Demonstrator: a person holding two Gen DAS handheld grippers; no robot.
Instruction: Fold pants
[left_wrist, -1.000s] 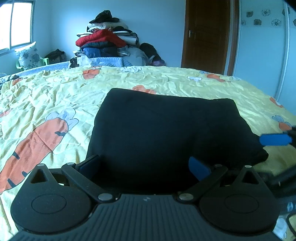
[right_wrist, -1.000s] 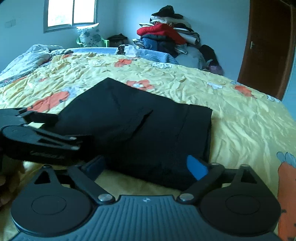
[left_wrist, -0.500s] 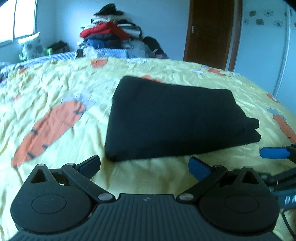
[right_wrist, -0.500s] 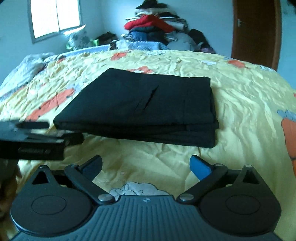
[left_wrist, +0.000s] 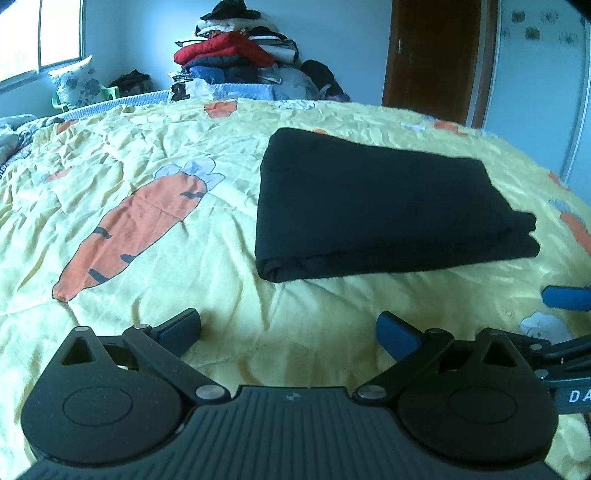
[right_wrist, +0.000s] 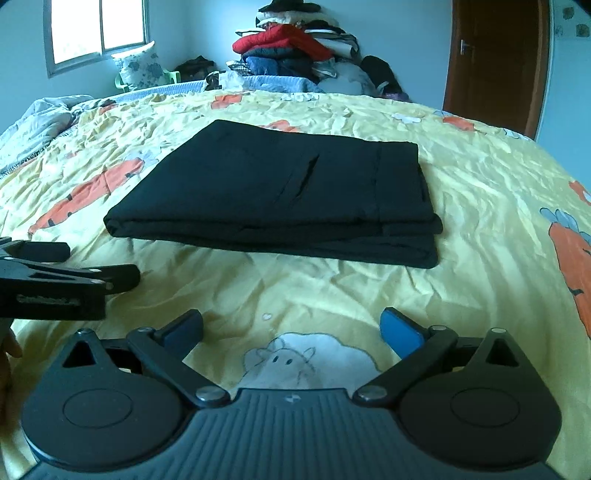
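The black pants (left_wrist: 376, 206) lie folded into a flat rectangle on the yellow carrot-print bedspread (left_wrist: 147, 177); they also show in the right wrist view (right_wrist: 280, 195). My left gripper (left_wrist: 290, 330) is open and empty, held back from the near folded edge. My right gripper (right_wrist: 291, 330) is open and empty, also short of the pants. The left gripper's side (right_wrist: 55, 284) shows at the left of the right wrist view; a blue fingertip (left_wrist: 567, 297) of the right gripper shows at the right of the left wrist view.
A heap of clothes (right_wrist: 295, 48) is piled at the far end of the bed. A pillow (right_wrist: 138, 68) and a window (right_wrist: 96, 31) are far left, a brown door (right_wrist: 495, 66) far right. A crumpled grey quilt (right_wrist: 37, 122) lies left.
Both grippers have pulled back from the pants toward the near side of the bed and let go; the folded pants now lie alone, farther ahead in both views.
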